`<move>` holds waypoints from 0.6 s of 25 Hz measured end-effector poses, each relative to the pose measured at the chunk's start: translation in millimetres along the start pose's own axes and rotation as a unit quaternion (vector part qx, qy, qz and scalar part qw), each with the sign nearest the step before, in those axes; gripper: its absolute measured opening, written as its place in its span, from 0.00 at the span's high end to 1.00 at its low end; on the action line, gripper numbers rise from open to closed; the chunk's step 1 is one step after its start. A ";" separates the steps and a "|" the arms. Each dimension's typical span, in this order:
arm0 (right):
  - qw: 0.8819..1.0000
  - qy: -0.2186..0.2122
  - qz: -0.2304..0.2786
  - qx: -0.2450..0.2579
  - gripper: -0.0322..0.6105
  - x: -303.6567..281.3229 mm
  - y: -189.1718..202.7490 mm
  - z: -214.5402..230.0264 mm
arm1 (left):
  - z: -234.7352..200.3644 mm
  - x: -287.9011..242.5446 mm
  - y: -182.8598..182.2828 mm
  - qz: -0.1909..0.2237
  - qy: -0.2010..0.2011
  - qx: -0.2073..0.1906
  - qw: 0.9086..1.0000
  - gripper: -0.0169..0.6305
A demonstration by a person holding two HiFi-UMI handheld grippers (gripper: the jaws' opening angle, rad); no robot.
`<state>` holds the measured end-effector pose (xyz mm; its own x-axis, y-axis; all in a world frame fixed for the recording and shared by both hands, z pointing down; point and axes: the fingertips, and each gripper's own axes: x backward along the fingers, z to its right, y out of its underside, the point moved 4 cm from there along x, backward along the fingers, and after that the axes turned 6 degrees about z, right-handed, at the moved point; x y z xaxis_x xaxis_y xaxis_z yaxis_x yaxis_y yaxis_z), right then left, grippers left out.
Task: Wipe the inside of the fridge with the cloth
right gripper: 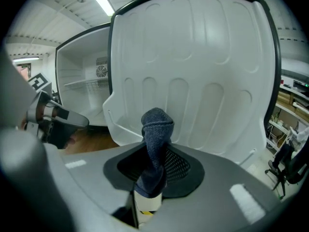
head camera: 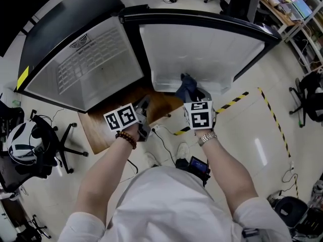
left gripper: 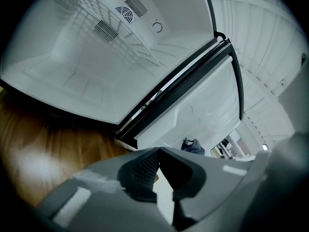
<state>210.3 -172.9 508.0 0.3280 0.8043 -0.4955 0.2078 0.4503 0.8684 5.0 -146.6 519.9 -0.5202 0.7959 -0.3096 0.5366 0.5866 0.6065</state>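
The small fridge stands with its door swung wide; both are white inside. My right gripper is shut on a dark blue-grey cloth, held at the foot of the door's inner panel. In the right gripper view the cloth stands up between the jaws of the right gripper, just in front of the ribbed door liner. My left gripper hangs before the fridge's front edge. Its jaws are shut with nothing in them. A wire shelf crosses the fridge cavity.
The fridge sits on a wooden board. An office chair with a white helmet stands at the left. Yellow-black tape and a cable lie on the floor. More chairs stand at the right.
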 end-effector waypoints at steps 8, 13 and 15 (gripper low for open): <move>0.999 0.037 -0.004 -0.004 0.81 19.0 9.9 52.1 | 15.8 -12.0 10.5 -0.005 0.003 -0.002 1.000 0.96; 0.998 0.056 -0.006 -0.011 0.81 30.6 17.2 73.7 | 21.4 -13.6 14.9 -0.003 0.006 -0.004 1.000 0.96; 0.998 0.061 -0.007 -0.013 0.81 34.9 20.0 83.2 | 24.7 -16.1 17.9 -0.003 0.006 -0.004 1.000 0.96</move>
<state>302.6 -168.1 506.4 0.2097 0.8388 -0.5024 0.1860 0.4702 0.8627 39.4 -145.3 517.7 -0.5318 0.7905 -0.3039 0.5281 0.5901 0.6107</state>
